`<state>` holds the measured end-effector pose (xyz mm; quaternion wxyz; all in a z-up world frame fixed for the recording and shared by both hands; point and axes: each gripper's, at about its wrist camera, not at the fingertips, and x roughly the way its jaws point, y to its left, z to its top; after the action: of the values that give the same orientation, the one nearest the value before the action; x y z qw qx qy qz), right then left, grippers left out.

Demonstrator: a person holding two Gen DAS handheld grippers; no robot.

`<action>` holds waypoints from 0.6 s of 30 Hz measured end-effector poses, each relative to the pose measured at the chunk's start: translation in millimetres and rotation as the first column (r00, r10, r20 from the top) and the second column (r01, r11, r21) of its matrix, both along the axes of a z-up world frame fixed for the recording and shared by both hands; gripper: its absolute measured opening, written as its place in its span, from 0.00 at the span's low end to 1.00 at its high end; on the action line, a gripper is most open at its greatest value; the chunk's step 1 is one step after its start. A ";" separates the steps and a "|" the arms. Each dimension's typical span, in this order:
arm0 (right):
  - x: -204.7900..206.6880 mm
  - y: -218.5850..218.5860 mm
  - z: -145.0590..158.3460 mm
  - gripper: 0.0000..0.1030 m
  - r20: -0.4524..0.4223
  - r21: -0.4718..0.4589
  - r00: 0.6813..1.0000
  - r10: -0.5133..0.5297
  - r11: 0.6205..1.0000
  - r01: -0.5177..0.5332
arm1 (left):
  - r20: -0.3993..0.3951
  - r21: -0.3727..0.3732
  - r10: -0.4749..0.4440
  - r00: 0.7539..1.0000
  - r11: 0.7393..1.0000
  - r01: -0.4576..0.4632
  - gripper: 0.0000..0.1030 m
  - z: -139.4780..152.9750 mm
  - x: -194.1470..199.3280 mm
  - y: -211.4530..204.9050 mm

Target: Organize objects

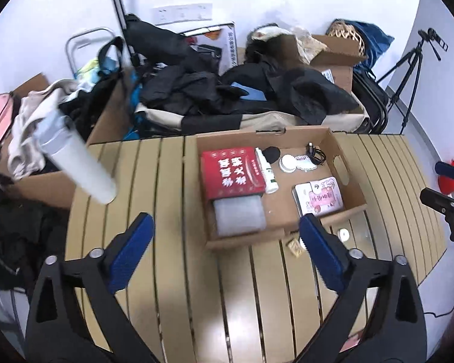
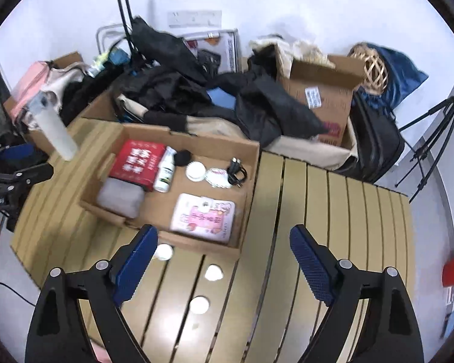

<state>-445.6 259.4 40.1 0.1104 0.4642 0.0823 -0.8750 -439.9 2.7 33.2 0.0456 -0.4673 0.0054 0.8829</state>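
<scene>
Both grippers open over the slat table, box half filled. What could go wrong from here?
1. The white tumbler looks tilted at the table's far corner; it may well topple off.
2. Small round pieces lie loose on the slats in front of the cardboard box; the open right gripper or left gripper could knock them away.

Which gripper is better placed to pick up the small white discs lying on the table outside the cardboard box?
Probably right. The right gripper is open, and the discs lie just below its fingers.
</scene>
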 end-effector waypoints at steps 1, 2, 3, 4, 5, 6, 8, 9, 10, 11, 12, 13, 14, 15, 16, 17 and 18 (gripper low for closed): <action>5.2 -1.7 3.1 0.89 -0.006 -0.004 1.000 0.005 1.000 -0.005 | -0.012 0.002 0.000 1.000 1.000 0.000 0.95 4.7 8.9 -1.9; 15.3 -5.0 8.2 0.89 -0.010 -0.011 1.000 0.012 1.000 -0.012 | -0.022 0.006 0.000 1.000 1.000 0.000 0.95 9.1 17.3 -3.6; 20.2 -7.4 10.1 0.89 -0.009 -0.012 1.000 0.016 1.000 -0.016 | -0.031 0.005 0.000 1.000 1.000 0.000 0.95 12.5 27.3 -3.3; 27.9 -10.6 11.8 0.89 -0.012 -0.012 1.000 0.024 1.000 -0.024 | -0.039 -0.001 0.001 0.999 1.000 -0.001 0.95 14.1 36.3 -2.4; 36.5 -14.3 13.1 0.89 -0.021 -0.006 0.999 0.034 0.999 -0.034 | -0.050 -0.009 0.007 0.999 1.000 -0.007 0.95 15.0 44.3 -3.0; 44.1 -16.2 13.9 0.89 -0.031 -0.001 0.999 0.039 0.999 -0.039 | -0.075 -0.012 0.016 0.997 1.000 -0.017 0.95 17.0 56.4 -3.6; 66.6 -18.1 14.5 0.89 -0.059 0.000 0.997 0.046 0.999 -0.046 | -0.135 0.004 0.015 0.991 1.000 -0.015 0.96 21.0 85.3 -7.2; 76.1 -18.0 13.7 0.89 -0.071 -0.009 0.996 0.050 0.999 -0.051 | -0.161 0.007 0.017 0.987 1.000 -0.016 0.98 21.2 102.1 -8.2; 88.4 -17.9 12.0 0.89 -0.085 -0.019 0.995 0.052 0.998 -0.054 | -0.186 0.016 0.009 0.982 1.000 -0.006 1.00 19.8 119.3 -8.3; 103.4 -17.3 8.7 0.89 -0.104 -0.033 0.993 0.049 0.998 -0.053 | -0.206 0.029 0.001 0.979 1.000 0.006 1.00 16.6 137.0 -8.6; 115.2 -16.1 5.9 0.89 -0.118 -0.049 0.992 0.046 0.997 -0.053 | -0.217 0.042 0.000 0.976 0.999 0.009 1.00 12.4 151.7 -8.4; 129.1 -14.9 1.3 0.89 -0.130 -0.070 0.990 0.047 0.996 -0.056 | -0.219 0.052 0.004 0.976 0.999 0.008 1.00 7.4 162.9 -8.6; 144.5 -14.0 -3.8 0.89 -0.145 -0.092 0.988 0.048 0.994 -0.062 | -0.217 0.056 0.008 0.976 0.998 0.004 1.00 2.0 173.6 -7.9; 159.3 -13.2 -9.7 0.89 -0.162 -0.116 0.986 0.049 0.991 -0.068 | -0.217 0.054 0.009 0.976 0.999 0.003 1.00 -6.2 185.7 -6.0; 174.5 -12.8 -16.3 0.89 -0.177 -0.140 0.983 0.045 0.988 -0.071 | -0.213 0.049 0.009 0.977 0.999 0.002 1.00 -19.0 200.9 -3.7; 194.0 -11.3 -26.9 0.89 -0.194 -0.175 0.980 0.033 0.982 -0.068 | -0.208 0.047 0.011 0.978 0.999 -0.002 1.00 -25.7 208.3 -2.9; 202.9 -11.3 -32.3 0.89 -0.200 -0.195 0.979 0.028 0.978 -0.068 | -0.186 0.053 0.012 0.982 0.999 -0.003 1.00 -40.9 220.1 -0.3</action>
<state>-242.7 248.1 7.8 0.1691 0.3602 0.0153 -0.9173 -219.8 2.5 -7.6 0.0538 -0.3813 -0.0151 0.9228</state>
